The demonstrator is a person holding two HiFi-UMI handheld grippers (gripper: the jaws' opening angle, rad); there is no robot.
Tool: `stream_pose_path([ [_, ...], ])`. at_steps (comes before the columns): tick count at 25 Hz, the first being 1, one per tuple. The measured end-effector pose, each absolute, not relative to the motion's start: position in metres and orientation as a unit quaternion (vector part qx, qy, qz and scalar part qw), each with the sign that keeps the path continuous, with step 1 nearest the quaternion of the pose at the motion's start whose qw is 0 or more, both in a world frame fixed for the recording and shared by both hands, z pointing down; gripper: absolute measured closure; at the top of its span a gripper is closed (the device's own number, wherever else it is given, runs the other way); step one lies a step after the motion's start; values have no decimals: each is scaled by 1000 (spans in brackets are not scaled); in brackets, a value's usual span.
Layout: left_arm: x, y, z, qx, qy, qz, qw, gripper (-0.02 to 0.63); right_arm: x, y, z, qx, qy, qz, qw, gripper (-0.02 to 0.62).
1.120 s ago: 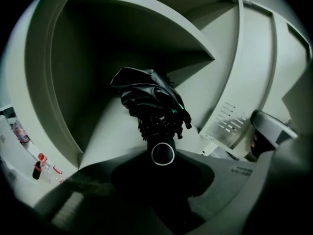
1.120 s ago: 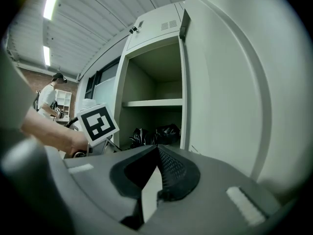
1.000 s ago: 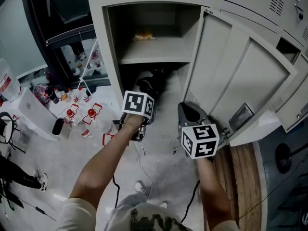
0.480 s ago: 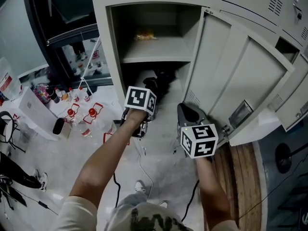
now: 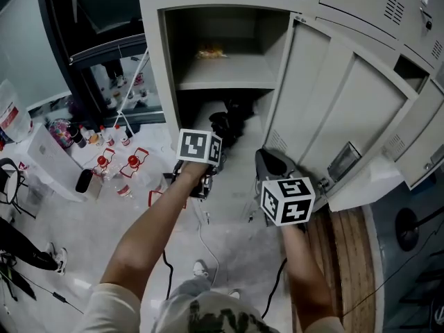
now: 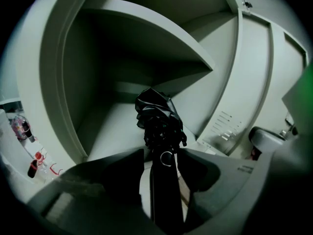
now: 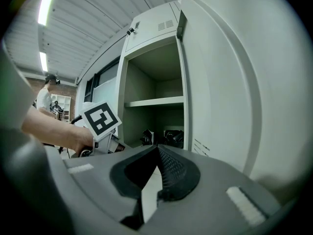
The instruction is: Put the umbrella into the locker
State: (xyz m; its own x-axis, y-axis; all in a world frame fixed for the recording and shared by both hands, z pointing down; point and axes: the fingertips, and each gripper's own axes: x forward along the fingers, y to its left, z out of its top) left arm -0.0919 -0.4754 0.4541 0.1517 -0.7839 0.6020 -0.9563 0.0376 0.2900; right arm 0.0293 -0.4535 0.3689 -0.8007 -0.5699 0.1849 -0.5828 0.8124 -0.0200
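Observation:
The black folded umbrella (image 5: 225, 125) stands tilted in the lower compartment of the open grey locker (image 5: 166, 82), its crumpled canopy (image 6: 157, 116) leaning inward. Its handle (image 6: 165, 190) runs back between the jaws of my left gripper (image 6: 164, 156), which are opening; a thin gap shows on each side of the handle. My left gripper (image 5: 208, 159) is at the locker's mouth, under its marker cube. My right gripper (image 5: 274, 164) is shut and empty, close to the open door (image 5: 333, 109). From the right gripper view (image 7: 156, 148), the umbrella (image 7: 171, 137) shows in the dark lower compartment.
A shelf (image 5: 229, 82) divides the locker; a small yellow item (image 5: 208, 50) lies at its back. Several red-capped bottles (image 5: 118, 165) and clutter stand on the floor to the left. A cable (image 5: 208, 245) trails across the floor near my feet. Wooden flooring (image 5: 350, 255) lies to the right.
The left gripper has eased back slightly from the locker while the umbrella stays inside. The right gripper has not moved.

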Motion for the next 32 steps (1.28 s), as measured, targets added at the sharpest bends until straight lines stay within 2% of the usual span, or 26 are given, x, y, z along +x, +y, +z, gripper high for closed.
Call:
stream_pose_path([
  [2,-92,-474,450,685,-639,115,330,344,29,-452,369,302,-949,39,86,597],
  [4,-92,-471,444,689,-641,105,321,328,29,-450,370,300,-949,43,86,597],
  [20,-118,-379,387,677,-703,30,214,328,14,-397,379,241,-964,70,87,572],
  [32,-155,-333,390,705,-693,49,141,329,-39,-369,404,268,-953,118,73,462],
])
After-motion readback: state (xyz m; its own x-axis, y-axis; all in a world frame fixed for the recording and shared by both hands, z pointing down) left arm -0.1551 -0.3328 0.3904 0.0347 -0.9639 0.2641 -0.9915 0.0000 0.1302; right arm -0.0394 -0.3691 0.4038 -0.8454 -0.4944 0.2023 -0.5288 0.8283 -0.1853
